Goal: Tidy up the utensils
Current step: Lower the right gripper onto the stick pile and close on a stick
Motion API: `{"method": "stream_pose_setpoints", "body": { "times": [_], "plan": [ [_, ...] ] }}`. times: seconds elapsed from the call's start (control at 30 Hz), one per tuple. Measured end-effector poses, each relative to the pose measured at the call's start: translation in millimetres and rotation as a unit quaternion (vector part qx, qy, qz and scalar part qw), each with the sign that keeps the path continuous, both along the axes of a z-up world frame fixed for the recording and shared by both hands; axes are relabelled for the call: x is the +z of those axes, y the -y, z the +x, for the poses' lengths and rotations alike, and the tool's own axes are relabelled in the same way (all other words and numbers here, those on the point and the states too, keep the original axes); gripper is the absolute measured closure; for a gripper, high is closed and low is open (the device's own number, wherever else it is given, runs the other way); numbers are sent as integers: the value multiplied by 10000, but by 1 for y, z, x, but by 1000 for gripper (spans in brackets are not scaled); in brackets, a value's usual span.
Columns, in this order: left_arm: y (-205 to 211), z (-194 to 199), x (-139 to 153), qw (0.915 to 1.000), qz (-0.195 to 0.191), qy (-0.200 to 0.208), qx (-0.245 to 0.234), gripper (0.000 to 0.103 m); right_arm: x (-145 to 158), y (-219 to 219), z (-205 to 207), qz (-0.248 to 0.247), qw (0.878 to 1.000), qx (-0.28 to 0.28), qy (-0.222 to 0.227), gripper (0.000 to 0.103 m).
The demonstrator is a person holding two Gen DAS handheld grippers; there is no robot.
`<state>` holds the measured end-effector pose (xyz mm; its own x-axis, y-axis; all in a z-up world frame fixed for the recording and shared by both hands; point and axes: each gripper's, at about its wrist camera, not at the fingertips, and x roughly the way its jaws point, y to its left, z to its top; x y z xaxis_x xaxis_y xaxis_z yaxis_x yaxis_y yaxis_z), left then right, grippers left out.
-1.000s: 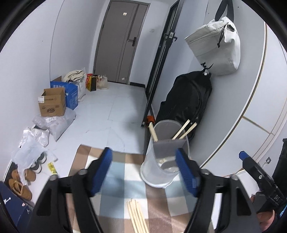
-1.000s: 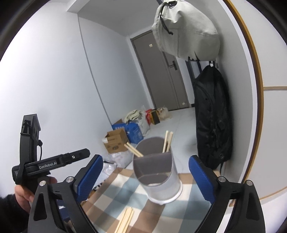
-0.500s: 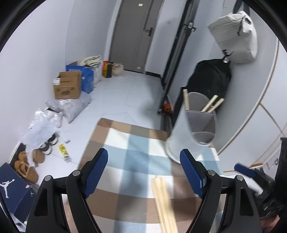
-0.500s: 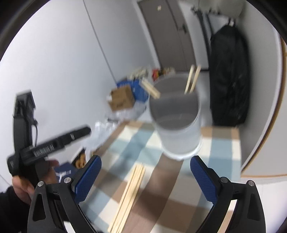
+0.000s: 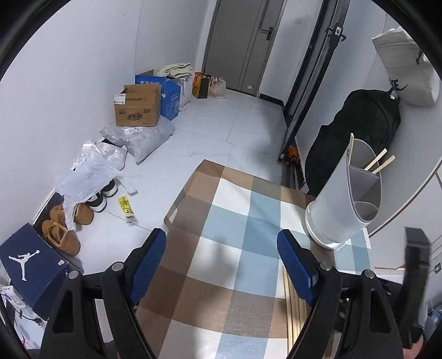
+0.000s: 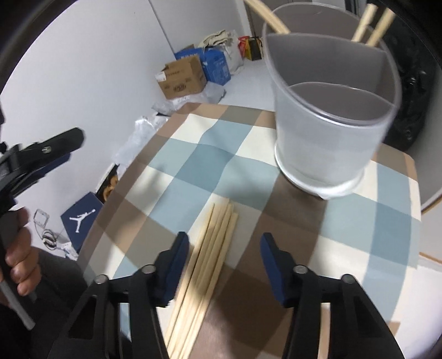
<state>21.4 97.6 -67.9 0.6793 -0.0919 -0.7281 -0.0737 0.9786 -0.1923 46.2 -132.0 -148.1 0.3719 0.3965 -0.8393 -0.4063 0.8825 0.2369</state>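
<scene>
A translucent white utensil holder with an inner divider stands on a checked tablecloth and holds three wooden chopsticks. It also shows in the left wrist view. Several loose wooden chopsticks lie in a bundle on the cloth. My right gripper is open and empty, low over the bundle, its left finger beside the sticks. My left gripper is open and empty above the cloth's left part; the bundle lies under its right finger.
The table's left edge drops to a floor with a cardboard box, plastic bags, shoes and a blue shoe box. A black bag hangs behind the holder by the curved wall.
Both grippers have tilted down and pulled back from the holder. My right gripper has dropped close over the loose chopsticks and narrowed its opening. My left gripper has shifted left.
</scene>
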Motion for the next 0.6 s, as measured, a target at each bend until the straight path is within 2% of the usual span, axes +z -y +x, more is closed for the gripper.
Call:
{"method": "stream_pose_setpoints", "body": {
  "times": [0.07,0.13,0.4,0.47,0.53,0.6],
  "plan": [
    [-2,0,1,10000,-46,-15,-35,24,-8,-7,8,-116,9999,28,-117,60],
    [-6,0,1,9999,-99,-26,-13,24,-17,-13,17,-265,9994,50,-231,67],
    [-26,6,-2,9978,-608,-231,134,24,-24,-23,30,-483,9985,-83,-243,69],
    [-27,7,-3,9975,-641,-260,146,24,-23,-27,29,-618,9979,-86,-144,75],
    [-27,6,-3,9974,-653,-275,151,24,-22,-28,29,-559,9982,-142,-168,86],
    [-27,7,-3,9976,-634,-251,150,24,-21,-28,27,-568,9981,-216,-123,90]
  ]
}}
